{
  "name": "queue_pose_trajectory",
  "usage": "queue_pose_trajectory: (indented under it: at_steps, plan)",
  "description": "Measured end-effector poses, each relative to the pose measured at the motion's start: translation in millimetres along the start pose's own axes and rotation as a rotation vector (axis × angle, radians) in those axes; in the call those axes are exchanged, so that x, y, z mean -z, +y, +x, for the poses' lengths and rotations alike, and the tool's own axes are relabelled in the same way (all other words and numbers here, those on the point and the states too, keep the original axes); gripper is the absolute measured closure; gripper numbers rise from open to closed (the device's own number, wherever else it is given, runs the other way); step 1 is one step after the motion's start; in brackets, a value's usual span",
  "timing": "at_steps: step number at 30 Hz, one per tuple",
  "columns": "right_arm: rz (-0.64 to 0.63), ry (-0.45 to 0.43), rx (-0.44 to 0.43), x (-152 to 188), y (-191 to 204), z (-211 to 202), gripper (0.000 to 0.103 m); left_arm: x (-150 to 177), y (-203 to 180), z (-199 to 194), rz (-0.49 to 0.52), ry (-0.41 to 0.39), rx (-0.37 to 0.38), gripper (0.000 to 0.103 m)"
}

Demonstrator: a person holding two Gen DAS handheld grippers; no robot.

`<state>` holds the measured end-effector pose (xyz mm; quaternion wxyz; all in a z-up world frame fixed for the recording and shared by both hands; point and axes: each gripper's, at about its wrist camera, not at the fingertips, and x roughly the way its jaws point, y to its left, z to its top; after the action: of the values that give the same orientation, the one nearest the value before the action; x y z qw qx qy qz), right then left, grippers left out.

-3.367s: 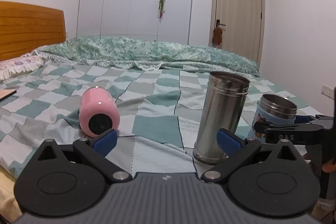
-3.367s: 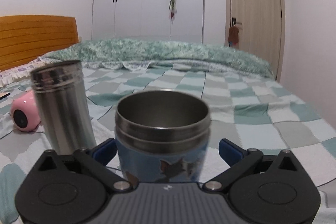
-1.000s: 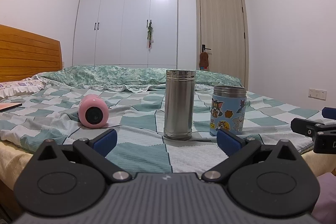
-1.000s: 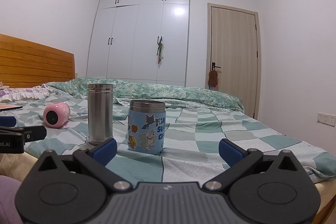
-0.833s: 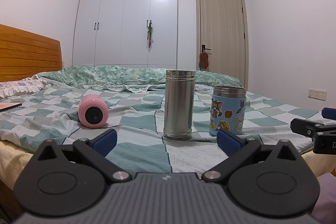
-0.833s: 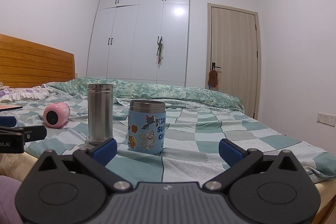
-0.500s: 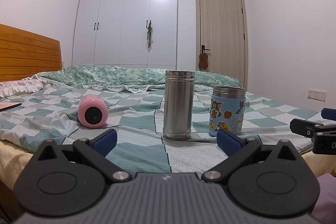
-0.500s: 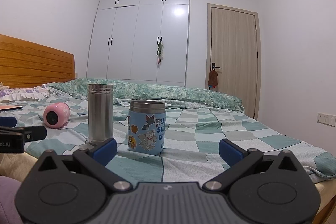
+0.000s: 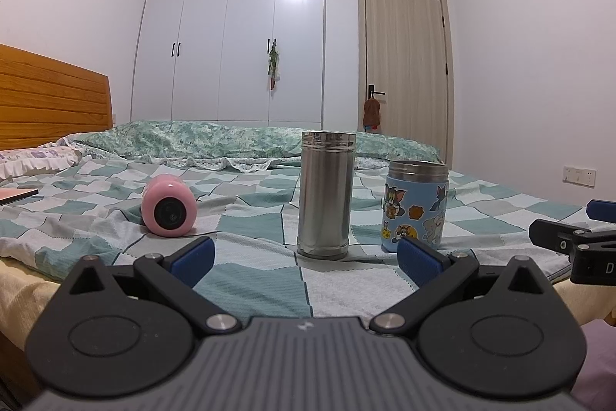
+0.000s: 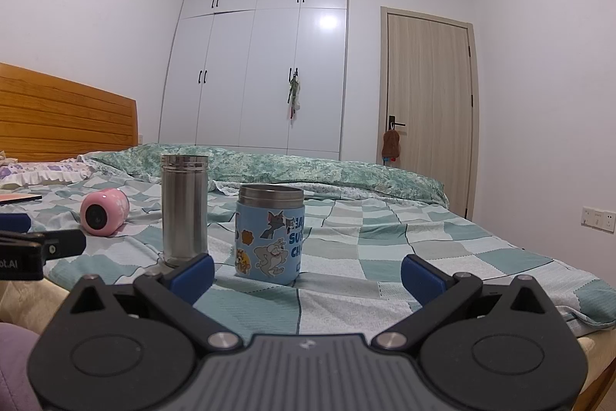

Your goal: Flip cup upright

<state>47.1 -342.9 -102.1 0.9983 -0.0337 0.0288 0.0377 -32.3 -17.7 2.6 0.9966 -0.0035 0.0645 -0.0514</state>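
Note:
A blue cartoon-sticker cup (image 9: 416,206) stands upright on the checked bedspread (image 9: 246,280), also in the right wrist view (image 10: 270,234). A tall steel cup (image 9: 326,194) stands upright to its left, seen too in the right wrist view (image 10: 184,209). A pink cup (image 9: 168,205) lies on its side further left, mouth toward me, and shows in the right wrist view (image 10: 103,207). My left gripper (image 9: 305,257) is open and empty, back from the bed's front edge. My right gripper (image 10: 307,272) is open and empty, in front of the blue cup.
A wooden headboard (image 9: 50,103) is at the left, white wardrobes (image 9: 246,33) and a door (image 9: 404,72) behind the bed. A rolled green quilt (image 9: 231,141) lies across the far side. A flat book (image 9: 15,195) lies at the far left.
Since 3.4 s ago both grippers have pulled back from the cups and the right one has let go of the blue cup. Over the last second nothing has visibly moved.

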Motion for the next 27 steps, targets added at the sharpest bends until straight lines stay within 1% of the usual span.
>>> queue_pose_trajectory:
  at_steps: [27]
  plan:
    - [0.001, -0.001, 0.000, 0.4, 0.1, -0.2, 0.000, 0.1, -0.8, 1.1, -0.005, -0.006, -0.001, 0.000]
